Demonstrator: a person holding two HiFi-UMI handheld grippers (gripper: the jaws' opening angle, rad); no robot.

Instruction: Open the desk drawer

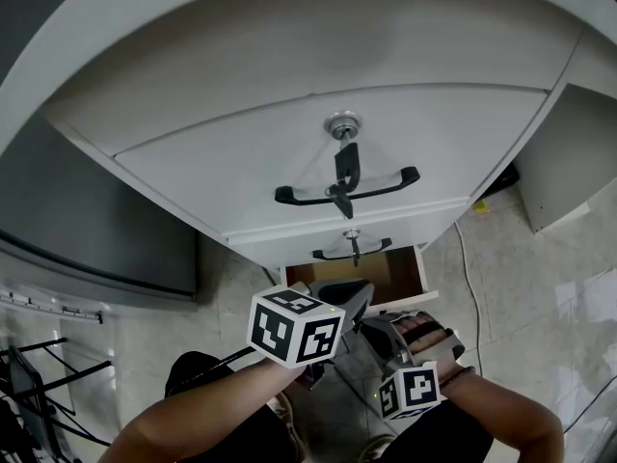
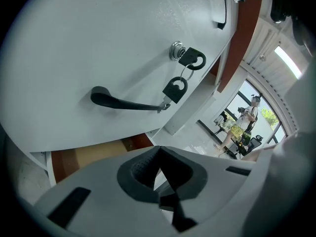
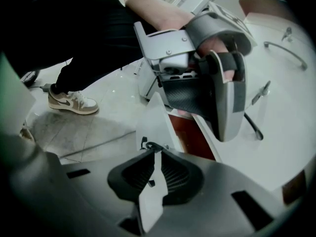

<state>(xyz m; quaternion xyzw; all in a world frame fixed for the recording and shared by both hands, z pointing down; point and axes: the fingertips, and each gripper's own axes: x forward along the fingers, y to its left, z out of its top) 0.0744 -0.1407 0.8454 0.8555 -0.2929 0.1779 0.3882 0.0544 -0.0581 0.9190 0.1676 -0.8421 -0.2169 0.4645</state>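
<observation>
A white desk (image 1: 289, 56) has stacked drawers with black handles and keys hanging in their locks. The top drawer (image 1: 241, 162) and middle drawer (image 1: 289, 244) stand closed. The bottom drawer (image 1: 352, 273) is pulled out, showing its brown inside. My right gripper (image 3: 152, 157) is shut on that drawer's thin white front panel (image 3: 150, 117). In the head view the right gripper (image 1: 381, 334) is just in front of the open drawer. My left gripper (image 2: 159, 154) hovers beside it, jaws together and empty, under the middle drawer's handle (image 2: 128, 102). The head view shows the left gripper (image 1: 352, 302) above the drawer front.
A dark cabinet (image 1: 87, 230) stands left of the desk and a black wire rack (image 1: 39, 384) at the bottom left. A cable (image 1: 465, 258) runs over the tiled floor on the right. My shoe (image 3: 71, 101) is behind the right gripper. A person (image 2: 242, 125) stands far off.
</observation>
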